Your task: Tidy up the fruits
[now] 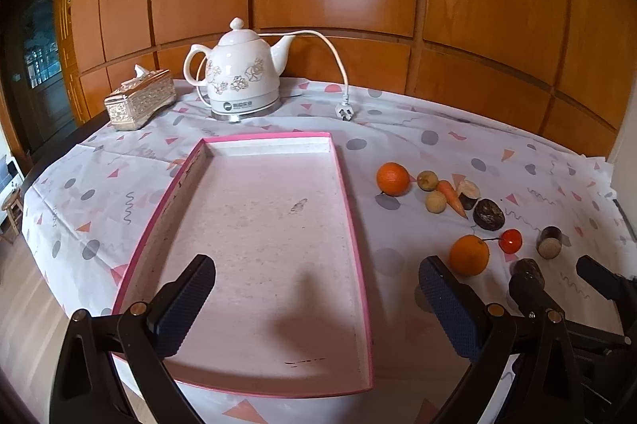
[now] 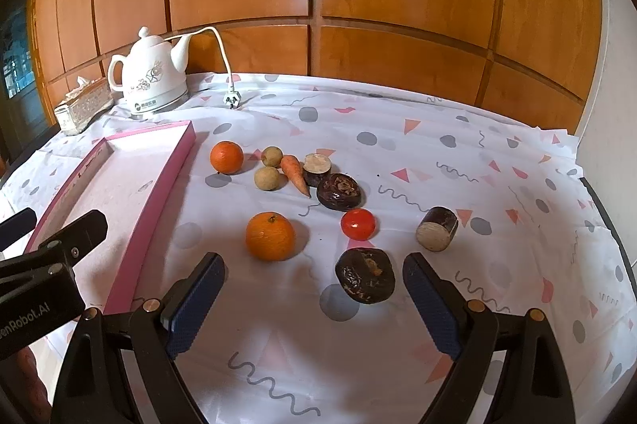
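Observation:
A pink-rimmed tray (image 1: 350, 209) lies empty on the patterned tablecloth; it also shows in the right wrist view (image 2: 159, 185). My left gripper (image 1: 318, 300) is open above the tray's near half. To the tray's right lie two oranges (image 2: 270, 236) (image 2: 226, 157), a red cherry (image 2: 358, 223), a carrot (image 2: 294, 174), two small tan fruits (image 2: 267, 178) and several dark brown pieces (image 2: 365, 275). My right gripper (image 2: 314, 300) is open and empty, low over the cloth, with a dark piece between its fingers' line and the near orange just ahead on the left.
A white electric kettle (image 1: 243, 73) with a loose cord and plug (image 1: 345, 111) stands at the back, next to a tissue box (image 1: 139, 99). Wooden wall panels close off the far side. The table edge drops off at left.

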A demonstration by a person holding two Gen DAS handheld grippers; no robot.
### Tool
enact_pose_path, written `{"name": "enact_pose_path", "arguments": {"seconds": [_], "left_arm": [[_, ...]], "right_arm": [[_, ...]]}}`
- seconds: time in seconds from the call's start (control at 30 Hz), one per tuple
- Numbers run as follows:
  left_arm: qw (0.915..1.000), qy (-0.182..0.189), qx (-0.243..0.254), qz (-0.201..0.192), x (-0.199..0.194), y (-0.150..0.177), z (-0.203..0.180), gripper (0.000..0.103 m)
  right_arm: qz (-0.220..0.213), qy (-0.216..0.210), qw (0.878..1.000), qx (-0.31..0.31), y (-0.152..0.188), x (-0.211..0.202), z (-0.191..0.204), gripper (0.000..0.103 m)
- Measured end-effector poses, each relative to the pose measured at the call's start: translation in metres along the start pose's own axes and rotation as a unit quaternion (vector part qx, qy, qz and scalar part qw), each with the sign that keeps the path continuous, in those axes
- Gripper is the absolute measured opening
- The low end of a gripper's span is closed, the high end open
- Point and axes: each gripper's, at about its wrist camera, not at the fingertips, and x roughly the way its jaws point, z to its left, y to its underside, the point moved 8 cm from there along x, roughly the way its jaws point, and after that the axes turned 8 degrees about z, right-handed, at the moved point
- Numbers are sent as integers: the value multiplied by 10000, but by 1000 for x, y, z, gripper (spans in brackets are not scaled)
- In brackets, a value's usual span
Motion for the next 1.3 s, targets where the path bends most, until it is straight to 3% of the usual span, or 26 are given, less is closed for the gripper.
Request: {"name": "enact_pose_path", "arguments": {"seconds": [1.3], "left_arm": [[9996, 168, 222, -33, -5, 3, -16, 103]], "right_arm": [[-107, 89, 9996, 229, 1, -3, -18, 92]]}}
